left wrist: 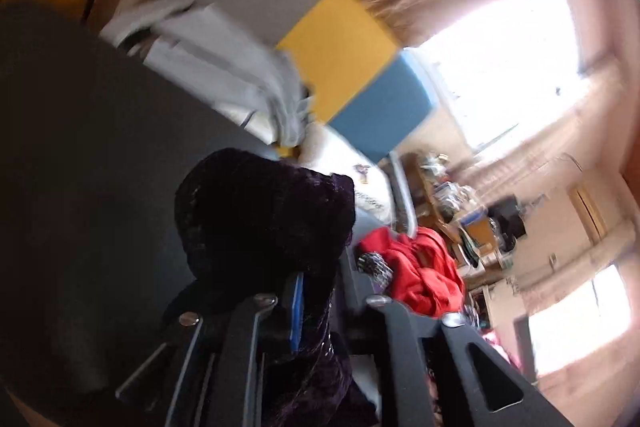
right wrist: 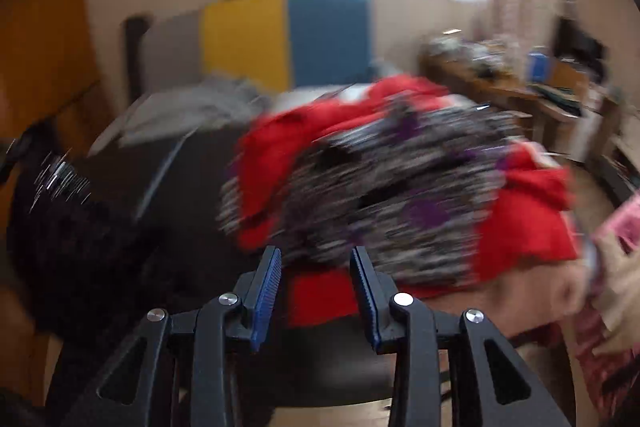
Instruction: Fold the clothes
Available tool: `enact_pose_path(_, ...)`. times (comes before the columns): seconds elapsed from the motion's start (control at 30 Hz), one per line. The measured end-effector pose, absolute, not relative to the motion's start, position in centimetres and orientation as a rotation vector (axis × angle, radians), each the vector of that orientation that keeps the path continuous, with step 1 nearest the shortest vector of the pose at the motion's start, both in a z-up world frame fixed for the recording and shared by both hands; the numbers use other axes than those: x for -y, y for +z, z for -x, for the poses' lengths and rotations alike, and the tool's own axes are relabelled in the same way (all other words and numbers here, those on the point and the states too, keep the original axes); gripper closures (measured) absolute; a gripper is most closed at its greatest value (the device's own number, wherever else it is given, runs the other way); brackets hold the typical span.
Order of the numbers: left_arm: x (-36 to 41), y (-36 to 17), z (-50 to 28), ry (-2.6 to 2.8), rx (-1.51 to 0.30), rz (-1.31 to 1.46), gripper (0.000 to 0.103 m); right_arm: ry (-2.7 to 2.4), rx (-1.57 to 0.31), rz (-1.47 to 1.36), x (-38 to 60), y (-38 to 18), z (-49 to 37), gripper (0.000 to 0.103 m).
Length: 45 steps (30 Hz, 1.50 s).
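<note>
We take the dark tabletop (left wrist: 92,155) as our landmark. On it, close in front of the left gripper (left wrist: 324,291), sits a dark purple velvet garment (left wrist: 264,219), bunched into a mound. Cloth runs down between the left jaws, which stand partly apart; one blue pad (left wrist: 296,311) shows against the fabric, the other is hidden. We cannot tell whether the pads press the velvet or it merely drapes between them.

The right gripper (right wrist: 316,291) has its jaws parted a moderate way with nothing between them. We judge it is placed to reach for the next piece: it points at a black-and-white patterned garment (right wrist: 400,203) lying on top of a red garment (right wrist: 516,227), both heaped at the table's far right edge. The view is heavily blurred.

Beyond the table's far side lie pale grey clothes (left wrist: 224,67), apart from the heap, perhaps already sorted.
</note>
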<state>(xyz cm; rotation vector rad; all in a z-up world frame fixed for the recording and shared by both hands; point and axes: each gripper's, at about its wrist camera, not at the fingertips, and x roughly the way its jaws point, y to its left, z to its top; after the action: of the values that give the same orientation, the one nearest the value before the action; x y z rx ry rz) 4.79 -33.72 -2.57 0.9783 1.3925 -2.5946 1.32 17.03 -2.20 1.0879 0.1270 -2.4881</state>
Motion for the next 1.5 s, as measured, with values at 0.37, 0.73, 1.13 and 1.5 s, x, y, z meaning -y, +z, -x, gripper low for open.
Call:
enact_pose_path(0.37,35.5,-9.3,-4.4,-2.458,-1.345,-1.143,0.041,-2.461,-0.771,-1.002,0.1,-10.3,12.2,0.069)
enact_pose_path(0.73,36.4,-14.1,-15.4,-2.350,-0.975,-1.180,0.041,-2.525,-0.612,-1.093,-6.1,-14.4,22.4,0.095)
enact_pose_path(1.13,31.7,-16.0,-19.9,-2.497,-1.058,-1.214,0.041,-2.128,-0.137,-1.033,-1.9,-7.3,7.6,0.074)
enact_pose_path(1.5,28.9,-17.7,-15.9,-2.520,-0.980,-1.259,0.079,-1.826,0.280,-1.286,3.1,-14.3,-0.7,0.077)
